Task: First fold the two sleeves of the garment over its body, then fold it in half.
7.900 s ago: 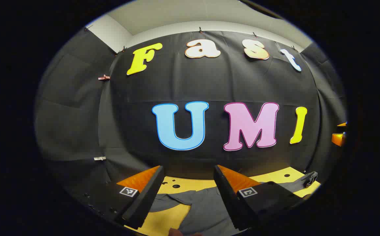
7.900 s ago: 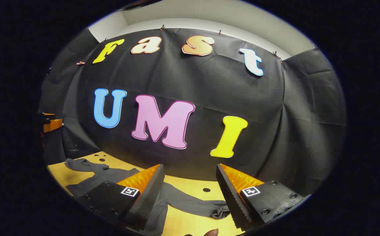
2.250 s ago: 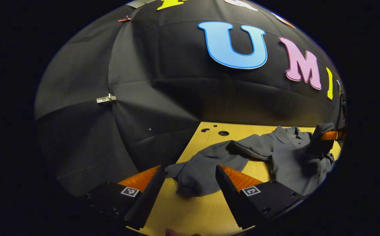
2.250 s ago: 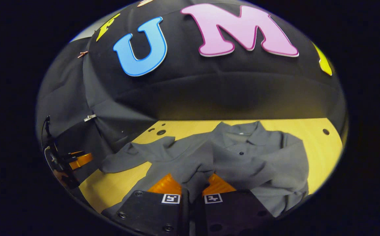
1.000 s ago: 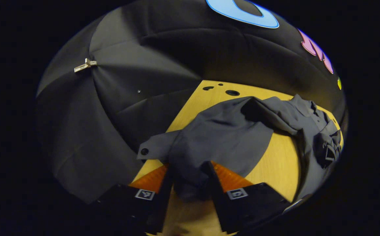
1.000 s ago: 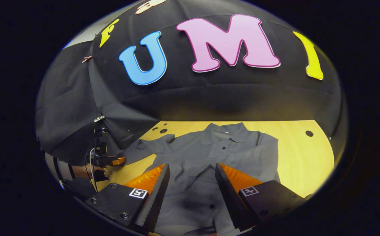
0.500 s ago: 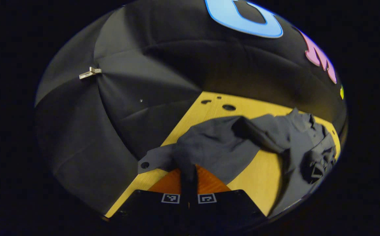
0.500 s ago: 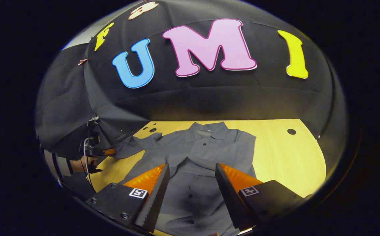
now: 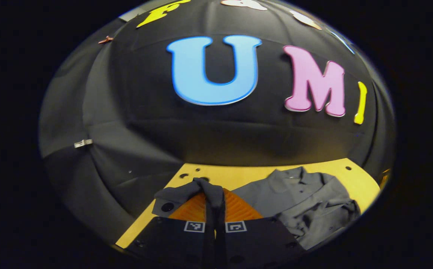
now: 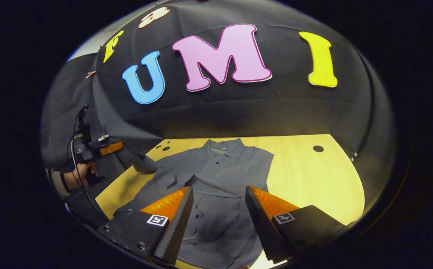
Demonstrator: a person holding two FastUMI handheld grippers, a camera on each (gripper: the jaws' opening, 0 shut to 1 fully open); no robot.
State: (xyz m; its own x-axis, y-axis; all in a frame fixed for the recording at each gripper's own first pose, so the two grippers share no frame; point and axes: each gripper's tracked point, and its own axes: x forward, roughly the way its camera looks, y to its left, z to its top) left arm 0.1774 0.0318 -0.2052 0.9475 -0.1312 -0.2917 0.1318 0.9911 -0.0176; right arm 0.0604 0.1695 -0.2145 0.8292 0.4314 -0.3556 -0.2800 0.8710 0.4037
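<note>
A dark grey collared, buttoned cloth garment [image 10: 216, 175] lies spread on the yellow wooden counter [image 10: 313, 175], collar toward the booth's wall. The left gripper [image 9: 215, 203] has its fingers [image 9: 235, 209] pressed together on the cuff end of the garment's sleeve [image 9: 186, 192], which drapes over the fingertips above the counter's edge, apart from the garment's body. In the right gripper view a hand [image 10: 78, 173] holds that gripper beside the garment's shoulder. The right gripper [image 10: 218, 209] hangs over the garment's lower front, its fingers [image 10: 175, 224] spread wide and gripping nothing.
</note>
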